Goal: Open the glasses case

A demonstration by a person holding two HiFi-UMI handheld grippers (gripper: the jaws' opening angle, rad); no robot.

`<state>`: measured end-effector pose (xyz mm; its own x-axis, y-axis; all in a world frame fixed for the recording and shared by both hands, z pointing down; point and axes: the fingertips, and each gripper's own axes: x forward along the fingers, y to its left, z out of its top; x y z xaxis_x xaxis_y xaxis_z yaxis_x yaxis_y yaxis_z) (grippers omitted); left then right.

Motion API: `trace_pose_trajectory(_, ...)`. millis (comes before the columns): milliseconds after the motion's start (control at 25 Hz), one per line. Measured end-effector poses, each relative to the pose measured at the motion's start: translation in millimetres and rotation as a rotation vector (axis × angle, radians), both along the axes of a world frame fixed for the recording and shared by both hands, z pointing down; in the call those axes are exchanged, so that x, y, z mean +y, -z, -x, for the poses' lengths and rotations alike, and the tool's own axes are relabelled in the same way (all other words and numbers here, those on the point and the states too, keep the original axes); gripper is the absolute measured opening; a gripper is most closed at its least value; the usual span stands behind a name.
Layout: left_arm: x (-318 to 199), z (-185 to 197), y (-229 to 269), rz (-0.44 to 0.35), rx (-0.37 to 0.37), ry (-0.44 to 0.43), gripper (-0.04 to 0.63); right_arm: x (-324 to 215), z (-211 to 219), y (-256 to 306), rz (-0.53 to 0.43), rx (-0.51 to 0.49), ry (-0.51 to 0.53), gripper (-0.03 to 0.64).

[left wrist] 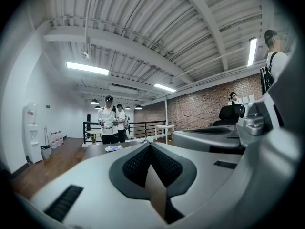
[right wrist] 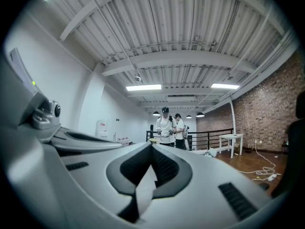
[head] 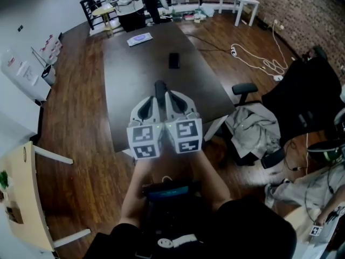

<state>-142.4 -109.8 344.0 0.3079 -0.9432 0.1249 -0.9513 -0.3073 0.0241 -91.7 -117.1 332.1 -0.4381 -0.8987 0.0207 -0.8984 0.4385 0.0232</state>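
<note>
— Colours up front?
— Pale grey left gripper and right gripper; marker cubes patterned in black-and-white squares.
— Around them?
— Dark brown table, black glasses case, reddish-brown plank floor, red brick wall.

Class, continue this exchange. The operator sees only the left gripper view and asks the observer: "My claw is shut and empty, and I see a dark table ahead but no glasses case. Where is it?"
Observer: In the head view a small dark rectangular case lies on the dark table, beyond your left claw and untouched.
Operator: Is the right claw carrying anything?
Observer: No. The right gripper view shows the right claw shut, with nothing between its jaws.
Operator: Is anything on the floor to the table's right?
Observer: Yes. A white cable lies in loops on the wooden floor there.
</note>
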Motion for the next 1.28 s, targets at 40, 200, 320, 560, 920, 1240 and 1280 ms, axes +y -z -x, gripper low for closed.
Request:
trace_pose_trajectory(40, -6, 3, -1, 0.003, 0.004, -0.004, -0.009, -7, 4, -1, 0.006, 0.000, -0.003, 0.017)
trace_pose_trajectory(200, -27, 21, -3, 0.014, 0.012, -0.011, -0.009, -29, 22, -4, 0.020, 0.010, -0.002, 0.017)
trace_pose_trajectory(320, -41, 30, -4, 0.014, 0.013, -0.022, -0.009, -42, 32, -4, 0.017, 0.032, -0.018, 0.015)
trace_pose_trajectory(560, -60, 34, -11, 0.016, 0.032, -0.044, -0.009, -59, 35, -10, 0.023, 0.057, -0.045, 0.015)
trace_pose_trajectory(920, -91, 32, -22, 0.037, 0.059, -0.054, -0.009, -90, 34, -20, 0.040, 0.075, -0.051, 0.016)
trace_pose_trajectory(1240, -146, 33, -24, 0.037, 0.044, -0.008, -0.009, -147, 36, -23, 0.040, 0.071, 0.000, 0.016)
trace_pose_trajectory(1280, -154, 32, -23, 0.037, 0.042, -0.001, -0.009, -156, 36, -22, 0.039, 0.071, 0.008, 0.017)
